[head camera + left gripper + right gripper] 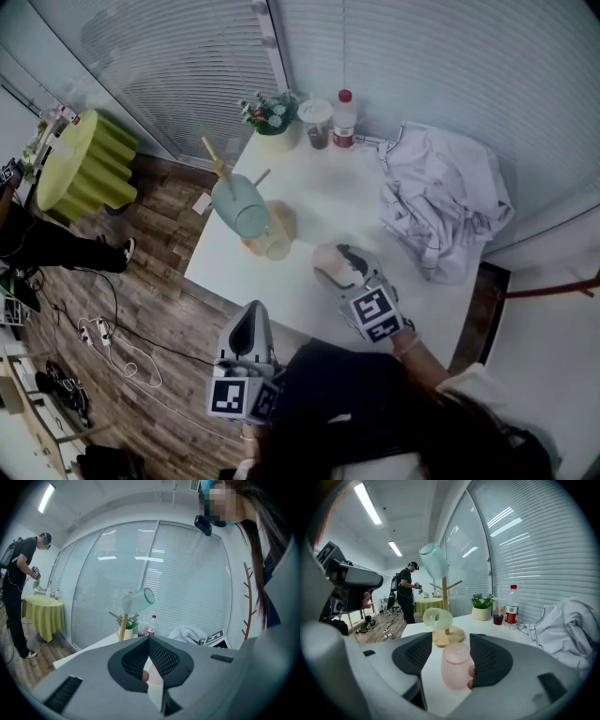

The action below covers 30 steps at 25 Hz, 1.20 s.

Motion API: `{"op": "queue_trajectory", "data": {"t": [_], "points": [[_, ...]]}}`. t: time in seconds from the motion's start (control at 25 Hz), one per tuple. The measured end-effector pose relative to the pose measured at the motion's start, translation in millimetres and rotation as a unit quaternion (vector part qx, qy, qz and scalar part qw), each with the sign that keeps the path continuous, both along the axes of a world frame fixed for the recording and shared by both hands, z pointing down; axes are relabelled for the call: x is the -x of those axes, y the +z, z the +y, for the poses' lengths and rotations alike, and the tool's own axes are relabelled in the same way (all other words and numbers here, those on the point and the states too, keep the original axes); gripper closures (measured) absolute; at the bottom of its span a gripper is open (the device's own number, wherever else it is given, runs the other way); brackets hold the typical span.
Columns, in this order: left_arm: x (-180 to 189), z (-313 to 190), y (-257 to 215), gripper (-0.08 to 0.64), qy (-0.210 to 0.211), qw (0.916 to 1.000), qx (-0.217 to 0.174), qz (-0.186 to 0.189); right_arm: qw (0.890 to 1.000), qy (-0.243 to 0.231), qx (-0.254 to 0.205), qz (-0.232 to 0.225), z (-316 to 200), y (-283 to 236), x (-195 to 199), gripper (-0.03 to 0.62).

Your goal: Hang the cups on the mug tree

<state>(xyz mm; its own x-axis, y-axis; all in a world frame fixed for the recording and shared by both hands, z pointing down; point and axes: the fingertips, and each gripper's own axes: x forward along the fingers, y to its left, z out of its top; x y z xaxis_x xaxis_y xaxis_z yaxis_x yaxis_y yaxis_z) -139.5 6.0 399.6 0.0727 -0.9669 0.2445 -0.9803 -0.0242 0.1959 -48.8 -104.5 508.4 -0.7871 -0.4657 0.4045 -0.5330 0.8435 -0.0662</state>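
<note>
The wooden mug tree (217, 159) stands at the white table's (328, 192) left side, and a pale blue-green cup (239, 206) hangs tilted on one of its pegs. Beside its round base lies a light green cup (275, 246) on its side. A pink cup (457, 665) stands upside down on the table between the jaws of my right gripper (451, 637). That gripper is open: its left pad is apart from the cup and its right pad is close against the cup's side. My left gripper (251, 314) is shut and empty, off the table's near edge.
A crumpled white garment (441, 202) covers the table's right side. At the back stand a potted plant (272, 117), a plastic cup of dark drink (316, 122) and a red-capped bottle (344, 119). A person (405, 595) stands by a yellow-green table (84, 164). Cables (112, 342) lie on the floor.
</note>
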Motion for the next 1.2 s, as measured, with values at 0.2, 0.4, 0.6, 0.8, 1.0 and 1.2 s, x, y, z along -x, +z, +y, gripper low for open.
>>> {"op": "queue_trajectory", "data": {"t": [0.2, 0.4, 0.6, 0.8, 1.0, 1.2], "points": [[2.9, -0.8, 2.4, 0.56, -0.002, 1.0, 0.007, -0.001, 1.0, 0.0, 0.009, 0.012, -4.7, 10.8, 1.9, 0.31], [6.5, -3.7, 3.1, 0.56, -0.003, 0.9999, 0.011, -0.001, 1.0, 0.001, 0.018, 0.023, -9.2, 21.0, 4.8, 0.304], [5.9, -6.6, 6.0, 0.56, 0.004, 0.9999, 0.016, -0.003, 0.999, -0.001, 0.024, 0.034, -10.5, 31.0, 8.3, 0.299], [6.0, -7.8, 8.5, 0.56, 0.006, 0.9998, 0.02, -0.002, 0.999, 0.006, 0.029, 0.044, -12.7, 40.0, 8.4, 0.296], [7.6, -8.9, 11.0, 0.56, 0.007, 0.9996, 0.026, -0.004, 0.998, 0.009, 0.036, 0.053, -15.3, 49.3, 8.6, 0.295], [9.1, -11.9, 9.7, 0.56, 0.008, 0.9998, 0.018, -0.001, 0.998, 0.011, 0.042, 0.056, -17.1, 54.6, 9.0, 0.295]]}}
